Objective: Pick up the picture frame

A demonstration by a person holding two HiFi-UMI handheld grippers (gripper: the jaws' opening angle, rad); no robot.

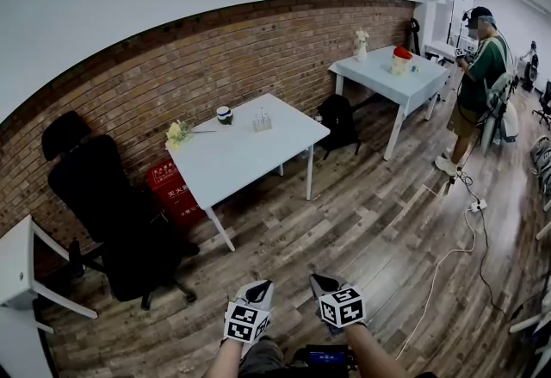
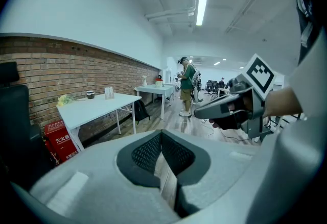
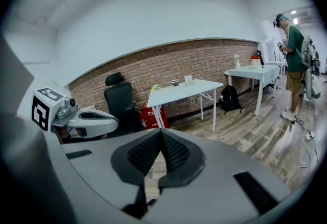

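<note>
Both tools sit low at the near edge of the head view, side by side above a floor (image 1: 370, 221) of grey-brown wood planks. The left tool (image 1: 256, 292) is closed, its ribbed black pads meeting in a tight V inside a smooth grey shell. The right tool (image 1: 325, 288) is closed the same way, pad against pad. Each carries a cube printed with black-and-white square markers.

The picture frame (image 1: 262, 120) is well apart from both tools. It stands upright on the far side of a white rectangular desk (image 1: 241, 161) with thin white legs, set against a rough red-brick wall (image 1: 258, 40). It looks like a small clear, glassy stand, too small to make out further. To its left on the desk top are a small round cup (image 1: 225, 114) and a bunch of pale yellow flowers (image 1: 178, 134).

A red box (image 1: 172, 189) sits on the floor under the desk's left end, and a padded black office chair (image 1: 112, 213) stands further left. To the right is a second white desk (image 1: 392, 83), with a soft black backpack (image 1: 337, 120) on the floor beside it. A person (image 1: 475, 83) in a green top stands at the far right.
</note>
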